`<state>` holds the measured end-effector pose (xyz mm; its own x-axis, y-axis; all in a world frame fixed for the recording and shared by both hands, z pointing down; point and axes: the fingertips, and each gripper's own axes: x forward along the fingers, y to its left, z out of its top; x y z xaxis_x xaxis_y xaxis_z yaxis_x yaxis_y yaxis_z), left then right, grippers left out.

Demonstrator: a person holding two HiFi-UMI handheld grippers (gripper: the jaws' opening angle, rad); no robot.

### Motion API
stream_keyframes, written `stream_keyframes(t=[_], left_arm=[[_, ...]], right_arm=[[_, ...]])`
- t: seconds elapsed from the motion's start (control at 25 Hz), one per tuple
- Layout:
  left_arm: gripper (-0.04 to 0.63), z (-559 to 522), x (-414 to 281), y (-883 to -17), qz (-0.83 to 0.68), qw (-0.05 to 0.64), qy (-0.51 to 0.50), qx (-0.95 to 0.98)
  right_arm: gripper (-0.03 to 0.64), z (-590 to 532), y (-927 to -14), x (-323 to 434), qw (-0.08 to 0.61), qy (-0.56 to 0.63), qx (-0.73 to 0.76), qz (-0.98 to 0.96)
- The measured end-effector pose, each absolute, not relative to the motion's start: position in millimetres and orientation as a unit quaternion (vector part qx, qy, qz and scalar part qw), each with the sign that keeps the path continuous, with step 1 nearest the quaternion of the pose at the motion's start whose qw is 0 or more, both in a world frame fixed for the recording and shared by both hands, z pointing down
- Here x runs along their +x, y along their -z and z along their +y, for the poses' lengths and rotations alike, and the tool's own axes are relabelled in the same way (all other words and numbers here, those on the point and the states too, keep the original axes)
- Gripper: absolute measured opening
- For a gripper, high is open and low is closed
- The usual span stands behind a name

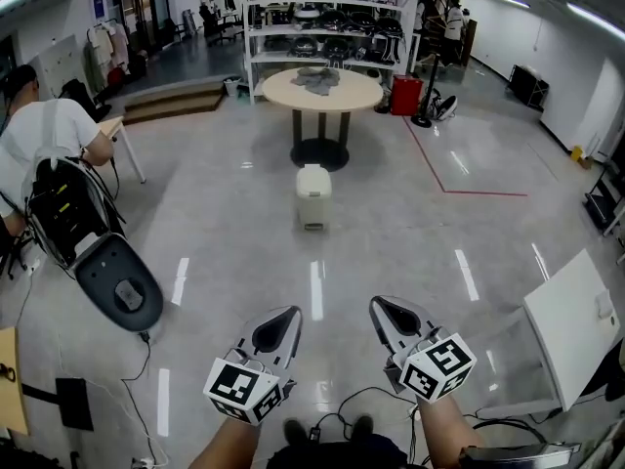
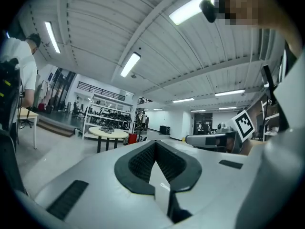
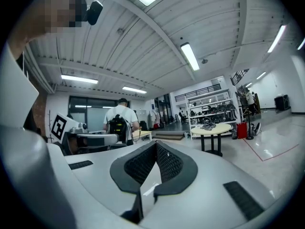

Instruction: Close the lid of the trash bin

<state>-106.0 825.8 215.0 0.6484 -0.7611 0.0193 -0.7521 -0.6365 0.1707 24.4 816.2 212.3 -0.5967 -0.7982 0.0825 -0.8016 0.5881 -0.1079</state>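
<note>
A small cream trash bin (image 1: 312, 195) stands on the grey floor a few steps ahead, in front of a round table (image 1: 322, 91). From here I cannot tell whether its lid is up or down. Both grippers are held low at the bottom of the head view, far from the bin. The left gripper (image 1: 280, 322) and the right gripper (image 1: 390, 310) each have their jaws together with nothing between them. Both gripper views tilt up toward the ceiling and do not show the bin. The left gripper (image 2: 155, 145) and right gripper (image 3: 156, 145) show closed tips there.
A seated person with a black backpack (image 1: 61, 208) is at the left, beside a dark oval seat (image 1: 119, 286). A white table (image 1: 576, 325) stands at the right. Cables (image 1: 366, 399) lie on the floor near my feet. A shelf rack (image 1: 327, 18) and a red bin (image 1: 406, 94) stand behind the round table.
</note>
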Motion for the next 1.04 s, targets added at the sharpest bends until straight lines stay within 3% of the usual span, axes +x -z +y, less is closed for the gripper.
stream_keyframes(t=[1.04], left_arm=[[-0.003, 853, -24, -167, -0.425, 0.034, 0.019, 0.904]], right_arm=[[0.009, 840, -170, 103, -0.014, -0.033, 0.439, -0.898]])
